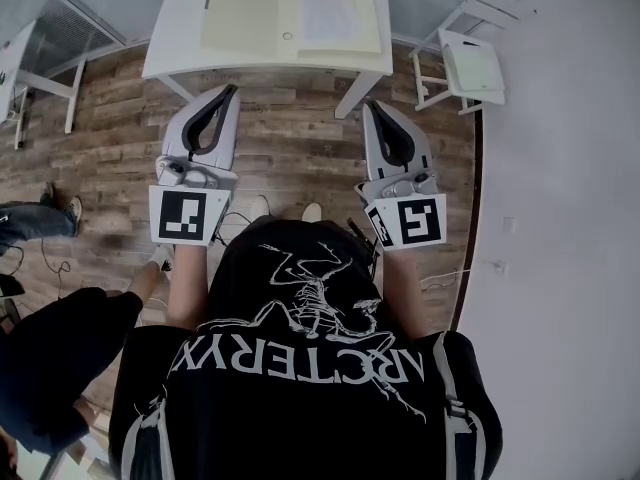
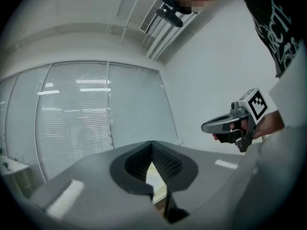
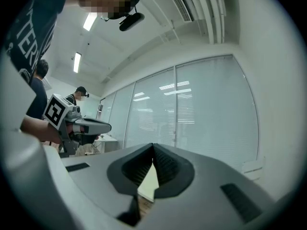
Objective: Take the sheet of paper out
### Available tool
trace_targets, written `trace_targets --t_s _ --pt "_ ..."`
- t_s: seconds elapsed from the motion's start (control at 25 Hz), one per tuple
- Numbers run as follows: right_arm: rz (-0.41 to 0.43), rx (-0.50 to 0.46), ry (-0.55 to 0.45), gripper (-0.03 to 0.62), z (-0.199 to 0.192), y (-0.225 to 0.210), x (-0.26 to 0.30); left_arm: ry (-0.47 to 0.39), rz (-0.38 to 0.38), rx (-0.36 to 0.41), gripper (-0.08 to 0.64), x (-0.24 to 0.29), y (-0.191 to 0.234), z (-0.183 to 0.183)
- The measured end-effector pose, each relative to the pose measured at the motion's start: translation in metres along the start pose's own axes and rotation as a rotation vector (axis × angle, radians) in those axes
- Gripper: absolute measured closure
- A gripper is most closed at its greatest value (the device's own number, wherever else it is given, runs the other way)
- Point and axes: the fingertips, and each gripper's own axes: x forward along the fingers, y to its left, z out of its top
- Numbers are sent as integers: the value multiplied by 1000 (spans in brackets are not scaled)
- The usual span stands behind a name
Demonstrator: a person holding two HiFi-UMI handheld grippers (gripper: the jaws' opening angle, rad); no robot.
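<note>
Left gripper [image 1: 231, 90], right gripper [image 1: 369, 105] closed; white sheet [image 1: 330, 16] flat on cream folder [image 1: 240, 13].

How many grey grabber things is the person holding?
2. The left grey two-jaw gripper is at the left above the wooden floor, and the right grey two-jaw gripper is at the right. Both point toward the white table, jaws shut.

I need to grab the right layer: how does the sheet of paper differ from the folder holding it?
The sheet of paper is white; the folder is cream. The sheet is smaller, covering only the right half of the open folder. Both lie flat on the white table.
</note>
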Motion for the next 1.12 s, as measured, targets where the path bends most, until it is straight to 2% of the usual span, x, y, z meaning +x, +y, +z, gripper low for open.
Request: trace_targets --t_s 0.44,0.6,0.76,0.92,1.12 --pt "26 9 3 580 -15 -55 -10 -9 32 12 548 41 -31 6" --pt "38 24 10 580 -24 -69 7 26 28 6 548 64 -28 -2" --pt "44 30 22 580 -36 -82 46 36 18 1 548 98 -6 -15" --pt "25 26 45 580 -49 -99 103 41 -14 -19 548 149 34 -34" --pt "-20 18 72 580 -47 -127 188 51 -92 -47 548 221 91 -47"
